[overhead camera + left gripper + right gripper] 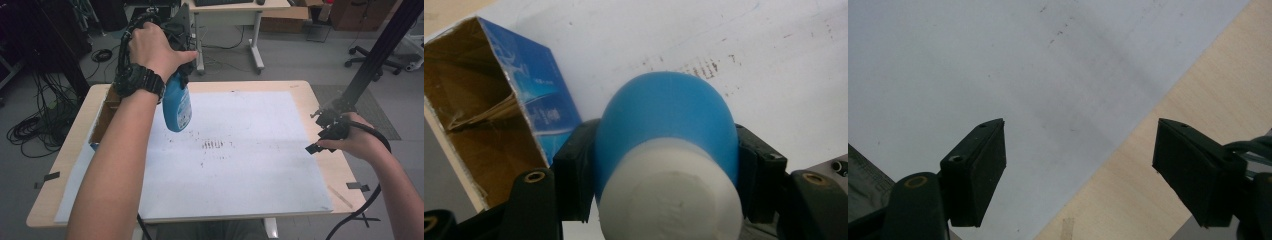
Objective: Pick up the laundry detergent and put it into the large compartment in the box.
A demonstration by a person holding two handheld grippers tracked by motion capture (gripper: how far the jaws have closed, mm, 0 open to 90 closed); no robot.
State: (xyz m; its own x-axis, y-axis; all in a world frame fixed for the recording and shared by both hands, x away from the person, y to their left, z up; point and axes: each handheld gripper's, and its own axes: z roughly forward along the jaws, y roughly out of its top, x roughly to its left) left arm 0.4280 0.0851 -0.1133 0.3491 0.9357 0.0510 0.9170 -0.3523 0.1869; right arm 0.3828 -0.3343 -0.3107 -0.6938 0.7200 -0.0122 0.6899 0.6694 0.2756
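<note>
High view: left gripper is up in the upper left of frame, held in the person's left hand w/ a black watch on the wrist; its jaws pinch a blue bottle that hangs below the hand, lifted clear of the white sheet, label side facing the camera. Bottle sits left of centre in frame, just right of the open cardboard box, which lies at the left edge of the table, blue outside, brown inside. Left gripper view: the bottle takes up centre and bottom of frame, blue rounded body w/ a white end toward the camera; a black jaw pad presses each flank, left & right, so the grip is tight on the body. The box is at the left of that frame w/ its open mouth toward the camera, near the bottle, can't tell if touching. Dark smudge marks on the sheet mid-frame in the high view, also seen beyond the bottle in the left gripper view. Right gripper is at the right of the high view, held in the right hand over the table's right edge, well apart from the bottle. Right gripper view: jaws spread wide, nothing between them, w/ white sheet under the left jaw and bare light wood under the right.
</note>
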